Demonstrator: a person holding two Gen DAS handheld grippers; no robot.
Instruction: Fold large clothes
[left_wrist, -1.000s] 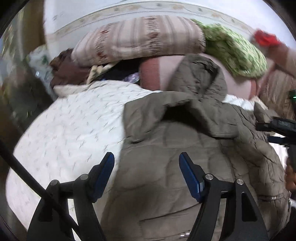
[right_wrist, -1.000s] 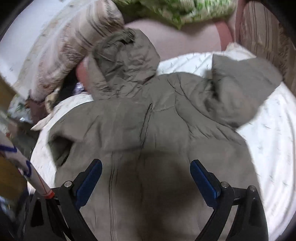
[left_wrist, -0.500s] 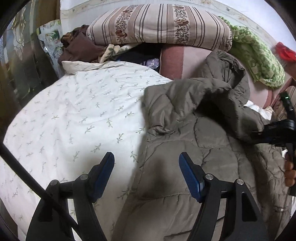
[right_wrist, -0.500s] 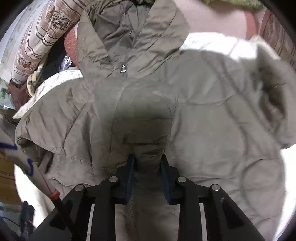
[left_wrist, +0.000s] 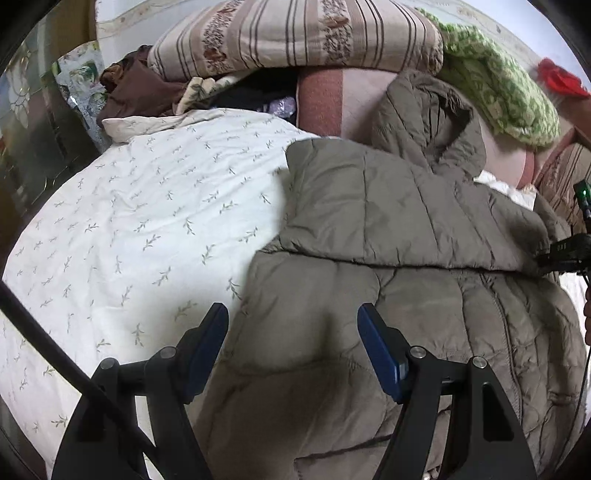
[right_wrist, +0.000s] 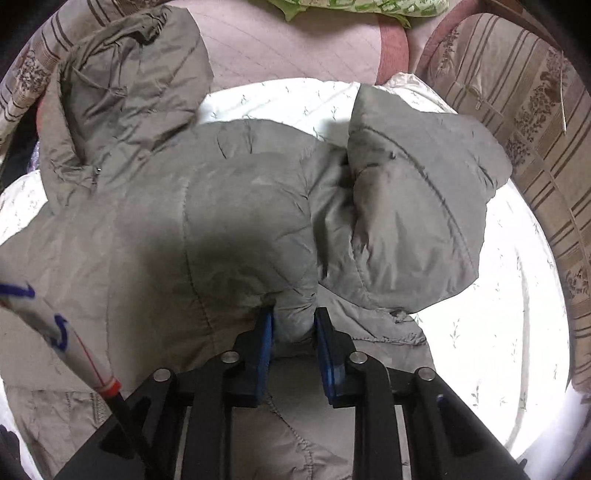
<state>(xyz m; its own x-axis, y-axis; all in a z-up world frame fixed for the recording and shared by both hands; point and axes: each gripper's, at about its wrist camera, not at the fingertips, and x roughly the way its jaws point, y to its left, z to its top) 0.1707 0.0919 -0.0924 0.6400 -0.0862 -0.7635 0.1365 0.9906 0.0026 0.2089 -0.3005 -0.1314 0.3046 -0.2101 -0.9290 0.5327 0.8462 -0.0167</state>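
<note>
The jacket (left_wrist: 388, 295) is made of quilted, padded cloth in olive-grey, with a faint sheen and stitched seams; fine creases are seen on its hood (right_wrist: 122, 96). The bedspread (left_wrist: 147, 229) is of smooth, matt white cloth printed with small sprigs. The striped pillow (left_wrist: 295, 33) is covered in woven matt fabric, and the green blanket (left_wrist: 495, 92) appears coarse and knitted. The left tongs (left_wrist: 291, 343) and right tongs (right_wrist: 293, 332) are formed of matt black plastic, fitted with blue pads (left_wrist: 376, 347) and bright metal pins.

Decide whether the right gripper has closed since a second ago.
Yes. The right gripper, wide open before, now pinches a fold of the jacket lying on the bedspread.
</note>
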